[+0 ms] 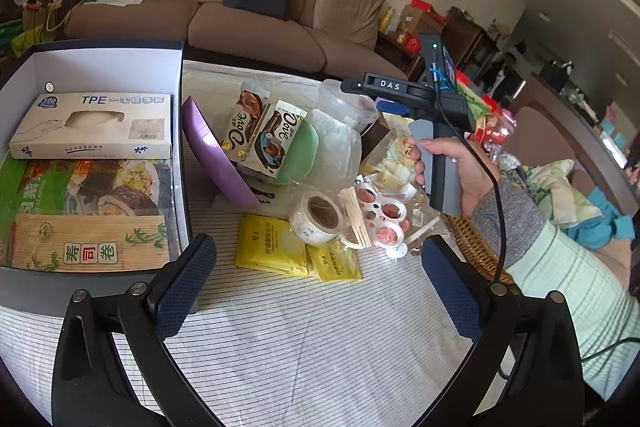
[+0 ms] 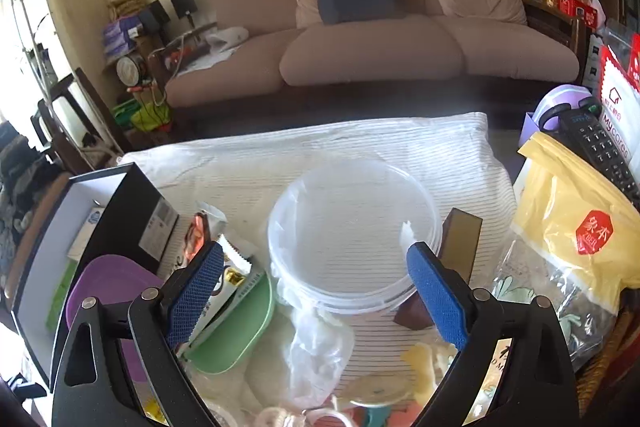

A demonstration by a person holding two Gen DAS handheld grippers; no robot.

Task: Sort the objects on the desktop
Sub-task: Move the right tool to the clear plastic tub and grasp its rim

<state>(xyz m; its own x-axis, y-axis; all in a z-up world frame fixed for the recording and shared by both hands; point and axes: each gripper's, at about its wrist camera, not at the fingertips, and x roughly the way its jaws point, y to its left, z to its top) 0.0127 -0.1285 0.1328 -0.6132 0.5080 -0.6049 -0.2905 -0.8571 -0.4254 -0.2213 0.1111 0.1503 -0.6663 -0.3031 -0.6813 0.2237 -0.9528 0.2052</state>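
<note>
My left gripper (image 1: 318, 241) hangs open above the striped cloth (image 1: 304, 339), nothing between its pads. Ahead of it lie two yellow sachets (image 1: 276, 247), a tape roll (image 1: 320, 217), toothpicks (image 1: 356, 219), and two Dove bars (image 1: 256, 131) resting on a purple lid (image 1: 216, 155) and a green dish (image 1: 304, 155). At left an open box (image 1: 104, 71) holds a TPE glove carton (image 1: 92, 123) and a sushi mat (image 1: 88, 243). My right gripper (image 2: 316, 247) is open, looking down at a clear round tub (image 2: 352, 227) that its pads do not touch. A hand (image 1: 460, 163) holds its handle.
A brown sofa (image 2: 400, 51) stands behind the table. At right are a yellow bag (image 2: 568, 227), a remote (image 2: 600, 151), a brown block (image 2: 460, 239) beside the tub and a wicker basket (image 1: 472, 243). Crumpled clear plastic (image 2: 316, 347) lies under the right gripper.
</note>
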